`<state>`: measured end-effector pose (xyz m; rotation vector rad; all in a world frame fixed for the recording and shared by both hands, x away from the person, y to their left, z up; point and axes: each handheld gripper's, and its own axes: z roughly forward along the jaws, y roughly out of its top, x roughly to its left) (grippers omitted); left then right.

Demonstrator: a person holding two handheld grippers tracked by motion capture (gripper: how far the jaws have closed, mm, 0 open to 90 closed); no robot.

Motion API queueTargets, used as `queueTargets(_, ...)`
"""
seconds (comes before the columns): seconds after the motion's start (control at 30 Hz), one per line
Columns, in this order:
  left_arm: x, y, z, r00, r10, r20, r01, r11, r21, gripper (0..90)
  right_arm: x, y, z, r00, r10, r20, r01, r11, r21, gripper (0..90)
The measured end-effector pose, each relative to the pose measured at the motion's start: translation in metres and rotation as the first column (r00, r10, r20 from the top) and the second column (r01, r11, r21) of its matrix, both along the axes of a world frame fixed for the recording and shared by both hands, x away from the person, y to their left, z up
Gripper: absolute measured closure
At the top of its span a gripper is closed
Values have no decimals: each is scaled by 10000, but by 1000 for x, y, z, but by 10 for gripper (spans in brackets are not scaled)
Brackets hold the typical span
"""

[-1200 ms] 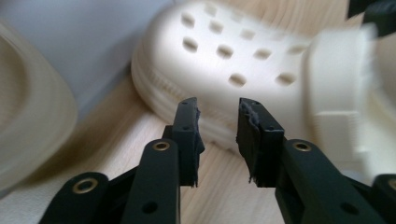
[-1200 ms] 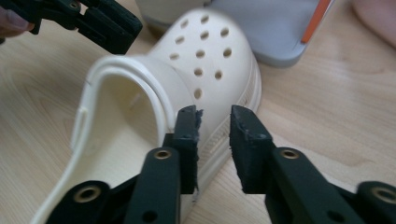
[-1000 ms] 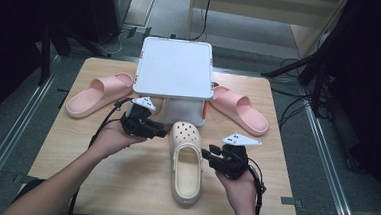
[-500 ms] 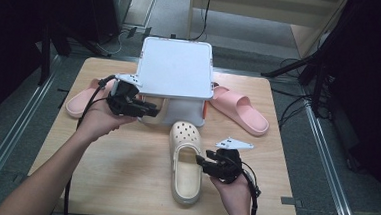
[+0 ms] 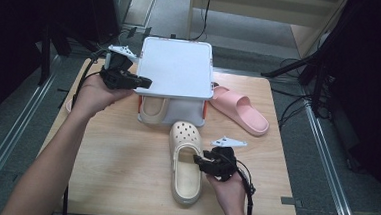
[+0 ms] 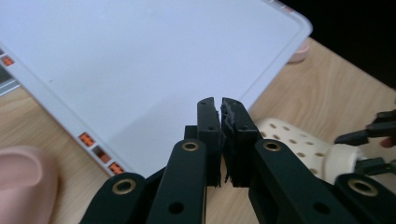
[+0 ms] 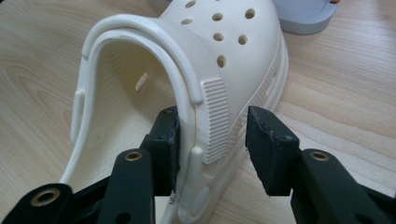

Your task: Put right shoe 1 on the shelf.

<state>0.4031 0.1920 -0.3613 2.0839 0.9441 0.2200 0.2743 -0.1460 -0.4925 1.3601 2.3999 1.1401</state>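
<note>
A cream clog (image 5: 185, 162) (image 7: 224, 42) lies on the wooden table (image 5: 119, 173), toe toward a white-lidded box (image 5: 176, 69) (image 6: 140, 56). My right gripper (image 5: 198, 161) (image 7: 212, 135) straddles the clog's right side wall by the strap. Its jaws have just been closing a little; the outer pad still stands off the wall, so it is open. My left gripper (image 5: 147, 82) (image 6: 219, 105) hovers at the lid's left front edge. Its jaws have just been closing and are shut with nothing between them.
A second cream clog (image 5: 153, 110) lies in the box's front opening under the lid. A pink slide (image 5: 241, 109) rests to the right of the box. Another pink slide (image 6: 23, 172) lies to its left, mostly hidden behind my left hand in the high view.
My left hand rose from the table's middle up and back-left to the lid's edge, and its jaws closed. My right gripper stayed at the clog's side wall.
</note>
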Motion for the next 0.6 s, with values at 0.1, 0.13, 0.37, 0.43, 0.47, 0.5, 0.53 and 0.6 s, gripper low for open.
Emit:
queueTargets(0.1, 4, 6, -7, 9999, 113, -95, -112, 9999, 63, 867, 1, 7, -3, 10000, 77, 0, -77, 9995, -312, 579)
queueTargets(0.13, 5, 7, -9, 9998, 138, -156, -136, 9999, 80, 878, 2, 10, -4, 9998, -21, 182, 30, 9986, -520, 581)
queueTargets(0.37, 8, 14, -17, 9994, 273, -222, -270, 9996, 116, 893, 4, 11, -5, 9984, -528, 225, 537, 9977, -408, 621)
queueTargets(0.43, 8, 15, -18, 9996, 248, -151, -247, 9997, 90, 893, 2, 13, -4, 9970, -711, 299, 725, 9961, -501, 658)
queueTargets(0.47, 8, 15, -18, 9996, 268, -120, -267, 9996, 66, 892, 2, 14, -3, 9962, -799, 356, 818, 9952, -546, 671)
queueTargets(0.5, 7, 15, -18, 9995, 282, -115, -281, 9996, 46, 892, 1, 14, -3, 9953, -858, 449, 884, 9943, -589, 690)
queueTargets(0.53, 7, 15, -18, 9995, 294, -77, -294, 9996, 45, 892, 1, 15, -3, 9945, -920, 510, 951, 9935, -623, 702)
queueTargets(0.6, 6, 14, -19, 9995, 303, 30, -303, 9995, 116, 891, 1, 15, -2, 9929, -1005, 635, 1047, 9923, -666, 723)
